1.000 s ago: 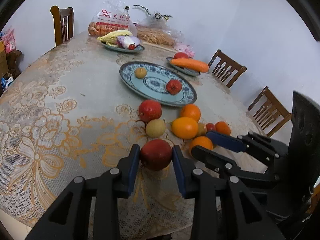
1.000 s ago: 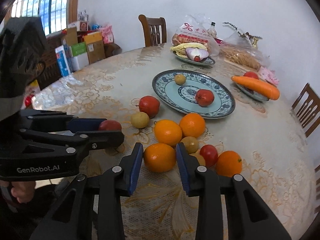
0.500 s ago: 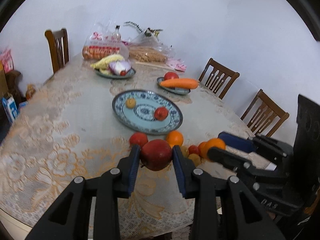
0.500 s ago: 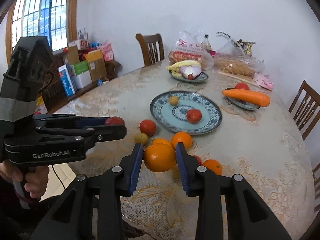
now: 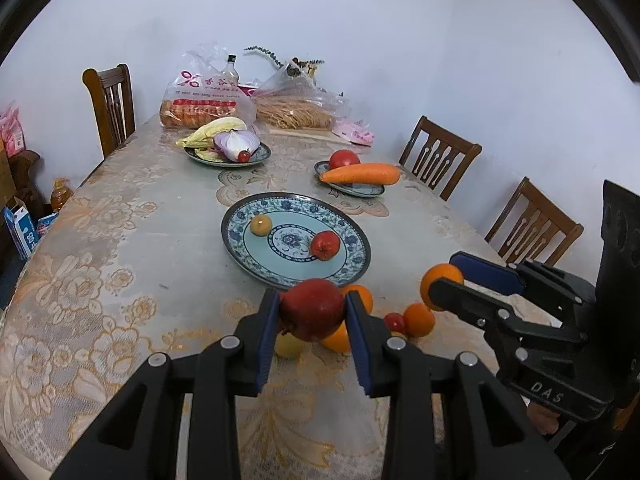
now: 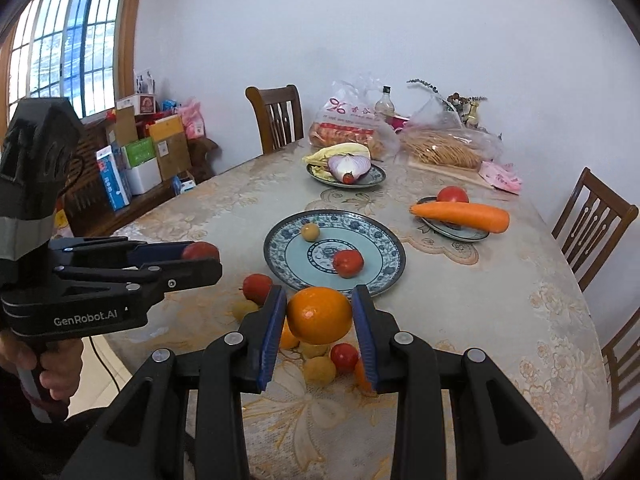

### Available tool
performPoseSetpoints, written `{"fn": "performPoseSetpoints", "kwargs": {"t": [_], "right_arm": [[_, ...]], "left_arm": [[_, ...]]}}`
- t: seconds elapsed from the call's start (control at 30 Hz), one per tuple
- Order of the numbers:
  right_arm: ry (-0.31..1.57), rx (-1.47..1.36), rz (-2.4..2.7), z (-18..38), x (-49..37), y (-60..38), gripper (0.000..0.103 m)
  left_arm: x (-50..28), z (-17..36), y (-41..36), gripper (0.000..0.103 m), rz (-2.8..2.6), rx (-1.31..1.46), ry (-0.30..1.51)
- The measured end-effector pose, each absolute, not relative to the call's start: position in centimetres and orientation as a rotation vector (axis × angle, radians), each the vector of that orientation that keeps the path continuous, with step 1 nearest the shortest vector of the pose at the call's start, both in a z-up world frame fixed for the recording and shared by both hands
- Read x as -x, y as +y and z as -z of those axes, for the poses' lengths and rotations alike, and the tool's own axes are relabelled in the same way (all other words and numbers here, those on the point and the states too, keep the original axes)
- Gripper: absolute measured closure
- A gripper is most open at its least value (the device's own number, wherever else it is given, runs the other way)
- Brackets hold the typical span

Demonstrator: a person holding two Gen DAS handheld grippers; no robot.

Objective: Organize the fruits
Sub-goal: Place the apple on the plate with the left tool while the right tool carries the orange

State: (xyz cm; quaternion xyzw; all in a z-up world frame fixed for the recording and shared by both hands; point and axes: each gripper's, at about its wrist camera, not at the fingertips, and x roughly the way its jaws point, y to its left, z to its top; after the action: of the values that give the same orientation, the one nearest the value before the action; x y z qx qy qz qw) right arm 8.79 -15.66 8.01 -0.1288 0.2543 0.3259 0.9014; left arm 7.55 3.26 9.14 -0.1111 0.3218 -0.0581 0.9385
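**Two round fruits in the air, one plate to share**

I have a red apple (image 5: 313, 309) pinched in my left gripper (image 5: 313, 314), the blue pads pressing its two sides, and an orange (image 6: 319, 314) clamped the same way in my right gripper (image 6: 320, 316). Both fruits hang clear of the table (image 5: 120, 240), just ahead of each camera, with the blue patterned plate (image 5: 248, 256) beyond and below the fingertips.

My first worry is the grip itself. Each fruit is round and smooth, and I judge it is held only across its widest part by flat pads; a jolt or a tilt of my wrist could let it roll forward out of the fingers and drop onto the loose fruit pile (image 6: 320, 360) directly beneath, scattering it toward the table edge near me.

Second, the two grippers sit close beside each other. If I steer both toward the plate together, their fingers could knock, which would jar either fruit loose.

Third, the plate already carries a small red fruit (image 5: 325, 245) and a small yellow fruit (image 5: 261, 225). Releasing from too high could send the apple or orange bouncing into them, or rolling over the shallow rim.

Past the plate, the carrot dish (image 6: 460, 230) lies ahead to the right of my right gripper, so an overshoot there risks nudging it.
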Motion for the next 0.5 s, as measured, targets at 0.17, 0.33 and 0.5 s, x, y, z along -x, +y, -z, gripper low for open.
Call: {"fn": "performPoseSetpoints", "kwargs": {"t": [0.17,0.33,0.5], "right_arm": [[0.565,0.270,-0.681,-6.9,-11.1,-15.0,0.068],[0.615,0.249,-0.680,-5.9,-14.2,-14.4,0.068],[0.636,0.265,-0.687,-5.4,-16.3,-13.4,0.068]], "left_arm": [[-9.8,-8.4,2.9,0.069,0.125,0.215,0.691],[-12.1,-7.1,2.6,0.069,0.116,0.194,0.738],[-14.2,-6.1,2.8,0.069,0.107,0.185,0.768]]}}
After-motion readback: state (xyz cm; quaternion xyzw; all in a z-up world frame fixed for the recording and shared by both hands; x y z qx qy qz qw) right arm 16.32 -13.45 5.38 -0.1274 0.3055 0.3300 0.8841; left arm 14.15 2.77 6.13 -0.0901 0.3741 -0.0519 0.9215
